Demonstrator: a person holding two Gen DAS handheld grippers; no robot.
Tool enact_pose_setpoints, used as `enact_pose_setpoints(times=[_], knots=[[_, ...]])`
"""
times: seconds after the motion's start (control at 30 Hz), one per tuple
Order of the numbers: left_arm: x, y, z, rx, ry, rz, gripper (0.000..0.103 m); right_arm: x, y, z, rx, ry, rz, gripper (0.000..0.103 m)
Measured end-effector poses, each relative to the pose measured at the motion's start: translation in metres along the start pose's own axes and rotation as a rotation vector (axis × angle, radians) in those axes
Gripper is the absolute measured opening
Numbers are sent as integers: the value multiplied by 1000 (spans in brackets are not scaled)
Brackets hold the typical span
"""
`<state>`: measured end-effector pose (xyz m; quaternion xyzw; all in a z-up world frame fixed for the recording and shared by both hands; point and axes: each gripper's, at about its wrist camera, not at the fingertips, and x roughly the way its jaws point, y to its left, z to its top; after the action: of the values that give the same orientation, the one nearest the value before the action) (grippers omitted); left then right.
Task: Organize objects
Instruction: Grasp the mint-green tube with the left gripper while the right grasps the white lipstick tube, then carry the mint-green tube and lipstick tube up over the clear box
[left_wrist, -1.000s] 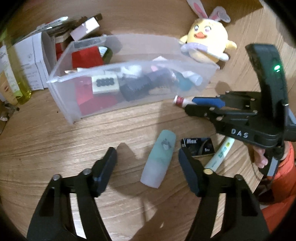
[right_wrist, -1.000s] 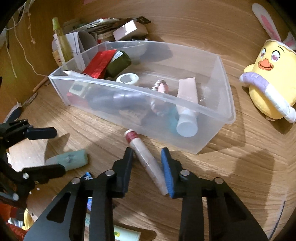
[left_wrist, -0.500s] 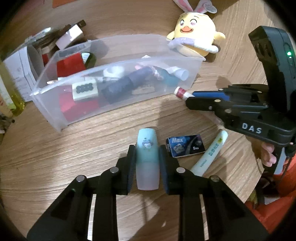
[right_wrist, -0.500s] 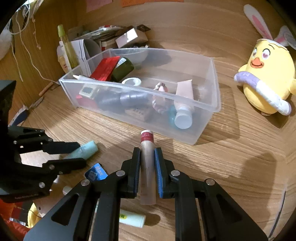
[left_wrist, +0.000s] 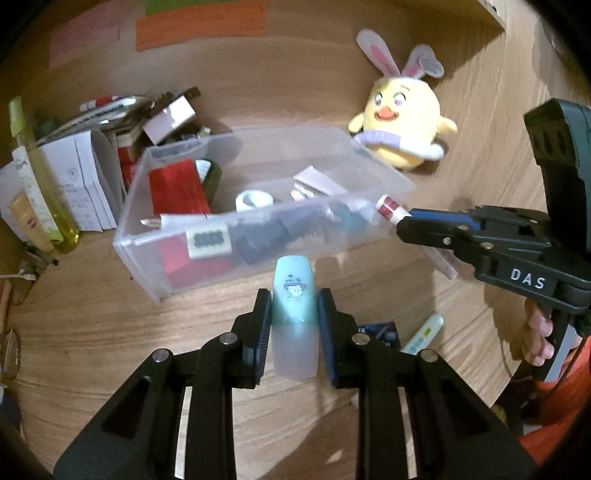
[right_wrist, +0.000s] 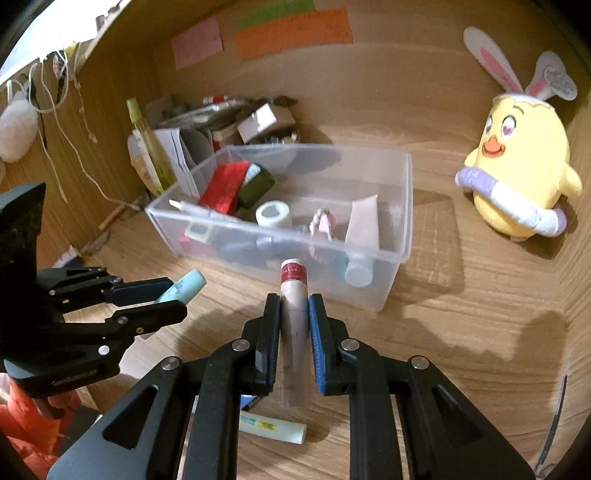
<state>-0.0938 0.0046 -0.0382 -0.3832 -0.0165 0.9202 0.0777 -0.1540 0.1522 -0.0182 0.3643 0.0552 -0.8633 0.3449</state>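
L tool (left_wrist: 293, 325) is clenched on a mint tube (left_wrist: 294, 302), pads pressing both its sides; tube is lifted off the counter (left_wrist: 92, 325), tip toward the clear bin (left_wrist: 266, 258). R tool (right_wrist: 293, 325) is clamped on a thin red-cap tube (right_wrist: 293, 295), also up off the counter, cap end pointing at the bin's near wall. Bin sits mid-counter w/ misc items inside: red box (left_wrist: 177, 188), white tape roll (right_wrist: 272, 214), pale tube (right_wrist: 364, 225). Chick plush (right_wrist: 517, 177) stands right of the bin, apart from it. Pale green tube (right_wrist: 273, 426) and a dark blue card (left_wrist: 380, 330) lie on the counter under the tools. Clutter of boxes and bottles behind the bin, left.
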Motion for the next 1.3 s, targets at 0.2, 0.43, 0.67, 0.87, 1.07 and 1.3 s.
enact_pose_setpoints(times=[0.2,0.43,0.67,0.87,1.07,1.3], knots=[[-9,5,14,-32,-51,0,25,-15,-6,14,29,-62,6,14],[-17,9,30,-31,-98,21,25,-24,-10,32,31,-123,-5,14],[-23,19,52,-50,-145,25,25,-21,-12,51,19,-153,-20,14],[-22,23,68,-73,-174,22,25,-14,-8,67,-2,-172,-39,14],[-16,30,81,-88,-186,24,25,-9,-3,86,-21,-198,-47,14],[-5,43,91,-104,-179,48,25,9,-4,100,-34,-177,-66,14]])
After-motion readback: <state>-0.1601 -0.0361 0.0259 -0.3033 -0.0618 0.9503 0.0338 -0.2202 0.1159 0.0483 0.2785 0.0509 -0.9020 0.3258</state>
